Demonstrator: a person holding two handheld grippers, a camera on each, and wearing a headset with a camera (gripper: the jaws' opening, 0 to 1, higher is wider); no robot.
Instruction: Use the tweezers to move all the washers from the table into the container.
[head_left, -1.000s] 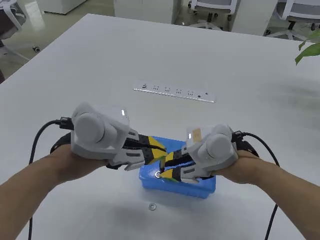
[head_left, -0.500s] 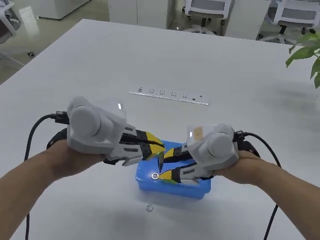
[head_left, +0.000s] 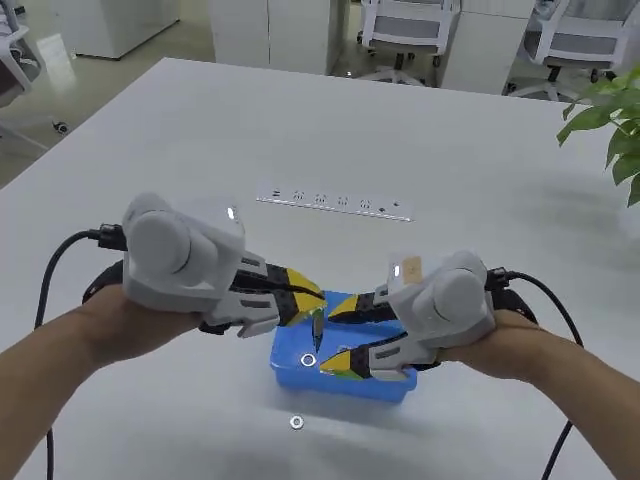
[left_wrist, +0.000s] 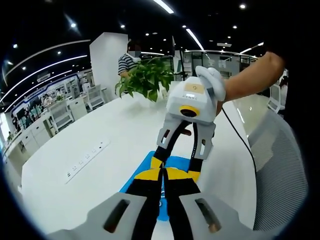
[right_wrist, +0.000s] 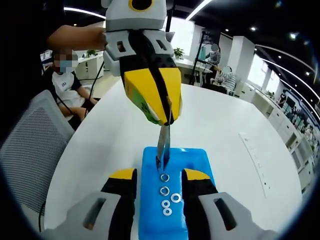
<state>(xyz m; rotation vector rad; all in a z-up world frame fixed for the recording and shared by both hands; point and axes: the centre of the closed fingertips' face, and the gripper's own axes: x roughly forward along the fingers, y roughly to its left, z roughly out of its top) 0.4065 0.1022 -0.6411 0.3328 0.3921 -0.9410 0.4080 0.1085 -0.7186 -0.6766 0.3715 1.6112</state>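
My left gripper (head_left: 314, 298) is shut on slim metal tweezers (head_left: 317, 326), which point down into the blue container (head_left: 385, 385). In the right gripper view the tweezers (right_wrist: 162, 145) hang from the left gripper's yellow jaws, with their tips just above several washers (right_wrist: 164, 190) lying in the container (right_wrist: 150, 165). My right gripper (right_wrist: 160, 180) is open, its jaws standing apart on either side of the tweezers without touching them. One washer (head_left: 296, 423) lies on the white table in front of the container. In the left gripper view my left gripper (left_wrist: 162, 173) has its jaws pressed together.
A white power strip (head_left: 335, 204) lies flat beyond the container. A potted plant (head_left: 605, 125) leans in at the right edge. Office chairs (head_left: 405, 30) stand past the table's far side. Cables trail back from both grippers.
The right gripper has drawn back to the right, away from the tweezers, and its jaws now stand wide apart. The left gripper keeps the tweezers, now pointing steeply down into the container.
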